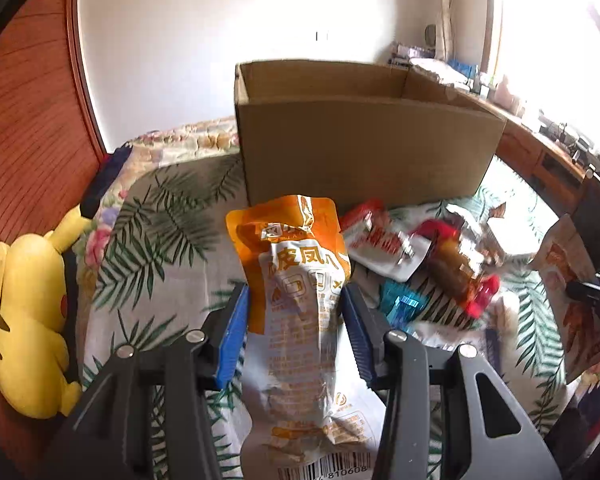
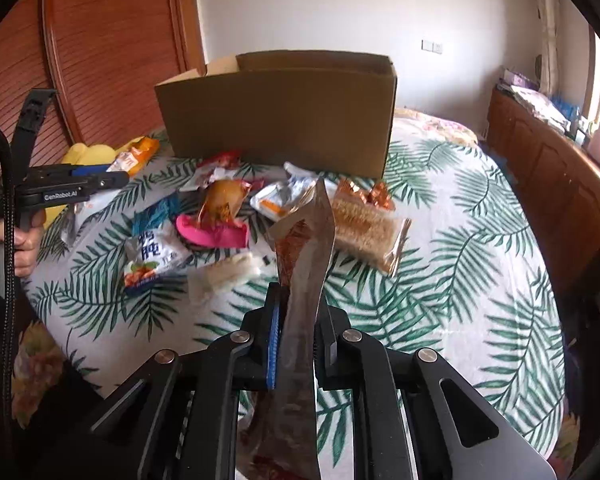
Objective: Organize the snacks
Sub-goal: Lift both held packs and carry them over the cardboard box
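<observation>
My left gripper is shut on an orange and white snack packet, held above the bed in front of the open cardboard box. My right gripper is shut on a silvery foil snack pouch, held edge-on above the bed. The box stands at the far side of the bed. A pile of loose snack packets lies between the grippers and the box; it also shows in the left wrist view. The left gripper and its packet show at the left of the right wrist view.
A yellow Pikachu plush lies at the bed's left edge against a wooden slatted wardrobe. A palm-leaf bedcover covers the bed. A wooden cabinet with clutter runs along the right wall under a bright window.
</observation>
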